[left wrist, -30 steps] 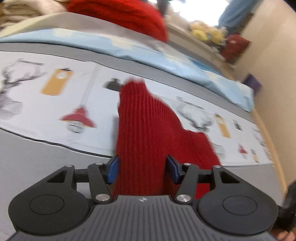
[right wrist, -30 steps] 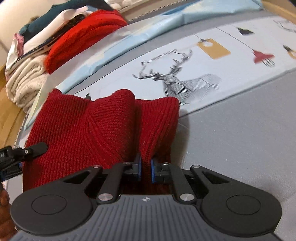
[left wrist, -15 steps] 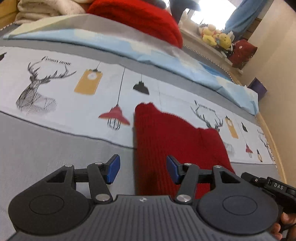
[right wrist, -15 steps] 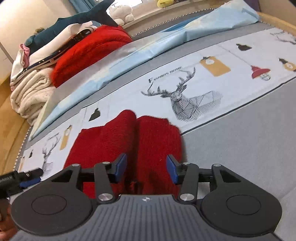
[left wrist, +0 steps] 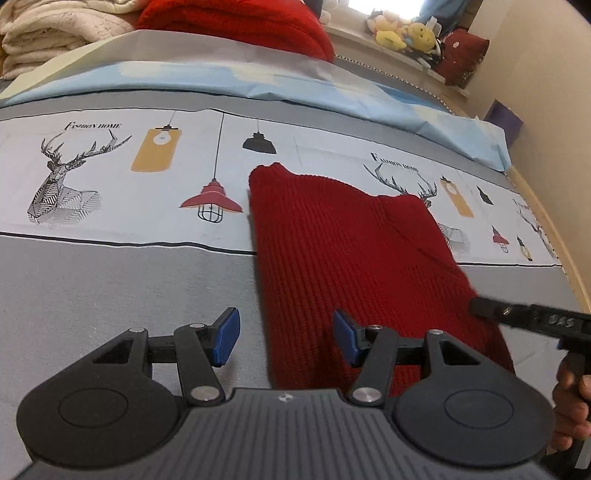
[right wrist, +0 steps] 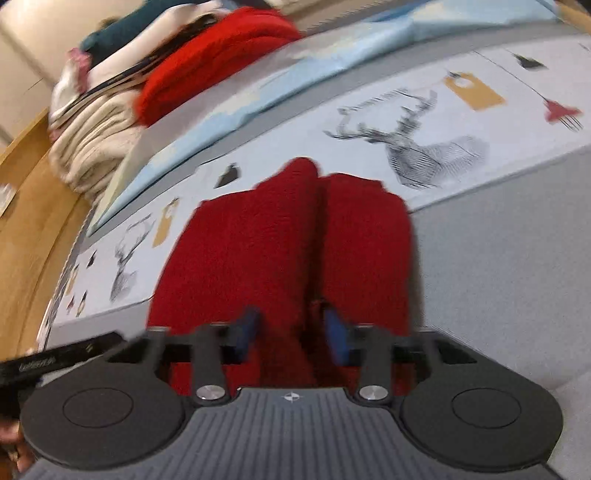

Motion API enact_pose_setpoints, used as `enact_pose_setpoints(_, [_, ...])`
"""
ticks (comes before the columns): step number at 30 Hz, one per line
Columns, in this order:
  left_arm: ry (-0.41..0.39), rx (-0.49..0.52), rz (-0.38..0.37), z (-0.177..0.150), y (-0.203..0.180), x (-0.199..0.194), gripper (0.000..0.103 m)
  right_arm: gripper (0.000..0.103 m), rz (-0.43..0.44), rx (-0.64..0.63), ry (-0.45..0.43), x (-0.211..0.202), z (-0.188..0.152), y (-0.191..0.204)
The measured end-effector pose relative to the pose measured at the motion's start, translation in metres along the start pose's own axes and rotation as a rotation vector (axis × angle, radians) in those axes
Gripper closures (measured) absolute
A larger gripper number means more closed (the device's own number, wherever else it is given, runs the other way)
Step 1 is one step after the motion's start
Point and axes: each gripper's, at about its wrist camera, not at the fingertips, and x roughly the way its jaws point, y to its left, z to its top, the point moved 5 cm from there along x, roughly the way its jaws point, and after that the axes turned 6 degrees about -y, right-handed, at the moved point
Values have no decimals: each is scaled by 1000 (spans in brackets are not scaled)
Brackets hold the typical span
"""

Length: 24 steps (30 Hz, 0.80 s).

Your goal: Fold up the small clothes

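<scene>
A dark red knitted garment lies folded on the bed's printed grey and white cover. My left gripper is open and empty, just above the garment's near left edge. In the right wrist view the garment shows two folded lobes with a crease between them. My right gripper is open over its near edge, and this view is blurred. The tip of the right gripper shows at the garment's right edge in the left wrist view. The left gripper's tip shows at lower left in the right wrist view.
A bright red knit and cream blankets are stacked at the head of the bed. A pale blue sheet runs across behind the garment. Plush toys sit on a ledge. A wooden bed rail runs along the left.
Both grippers let go of the red garment, opened and pulled back. The garment now lies flat on the cover. The right wrist view has become blurred by movement.
</scene>
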Motion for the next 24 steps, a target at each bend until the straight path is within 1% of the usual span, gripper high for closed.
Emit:
enact_pose_setpoints(2, [2, -4, -3, 0, -3, 0, 42, 89, 54, 10, -57, -11, 7, 4])
enact_pose_setpoints(3, [2, -3, -6, 0, -4, 0, 42, 91, 81, 32, -104, -21, 14, 3])
enact_pose_setpoints(4, [2, 0, -10, -1, -6, 0, 42, 91, 86, 45, -132, -28, 18, 1])
enact_pose_setpoints(5, [3, 3, -14, 0, -7, 1, 42, 94, 65, 44, -138, -31, 20, -3])
enact_pose_setpoints(6, [6, 7, -20, 0, -9, 1, 42, 98, 23, 32, -124, -30, 20, -8])
enact_pose_setpoints(7, [13, 11, -24, -1, -11, 3, 41, 99, -36, 13, -83, -24, 16, -14])
enact_pose_setpoints(8, [26, 17, -27, -3, -13, 6, 40, 103, -116, -6, -33, -17, 9, -20])
enact_pose_setpoints(9, [48, 26, -28, -6, -14, 10, 39, 103, -182, -10, 23, -9, 2, -29])
enact_pose_setpoints(10, [69, 36, -24, -10, -15, 14, 34, 103, -216, 13, 76, -4, -5, -37])
enact_pose_setpoints(11, [76, 42, -11, -13, -16, 16, 29, 103, -213, 40, 91, -2, -7, -40])
enact_pose_setpoints(12, [74, 41, -2, -13, -15, 16, 29, 103, -199, 43, 56, -7, -2, -38])
enact_pose_setpoints(13, [73, 32, -6, -13, -14, 15, 29, 100, -172, 28, 1, -16, 4, -31])
enact_pose_setpoints(15, [70, 13, -23, -12, -12, 12, 30, 99, -100, 15, -96, -32, 15, -18])
enact_pose_setpoints(16, [65, 9, -32, -12, -11, 9, 30, 98, -56, 24, -122, -38, 18, -14])
enact_pose_setpoints(17, [58, 7, -43, -11, -10, 7, 30, 87, -19, 36, -123, -40, 18, -12])
enact_pose_setpoints(18, [59, 8, -54, -12, -9, 6, 30, 68, 12, 43, -97, -39, 15, -9])
enact_pose_setpoints(19, [79, 20, -56, -16, -8, 10, 30, 61, 25, 35, -58, -34, 10, -7])
enact_pose_setpoints(20, [112, 40, -39, -21, -8, 15, 25, 59, 10, 0, 3, -27, 1, -6])
enact_pose_setpoints(21, [134, 57, -20, -28, -6, 20, 21, 61, -39, -59, 73, -17, -10, -6])
enact_pose_setpoints(22, [144, 65, -1, -31, -5, 21, 18, 61, -90, -112, 125, -10, -20, -6])
enact_pose_setpoints(23, [139, 62, 1, -32, -5, 18, 18, 58, -129, -147, 172, -4, -30, -8])
enact_pose_setpoints(24, [128, 62, 12, -31, -5, 13, 19, 58, -141, -148, 190, -3, -35, -9])
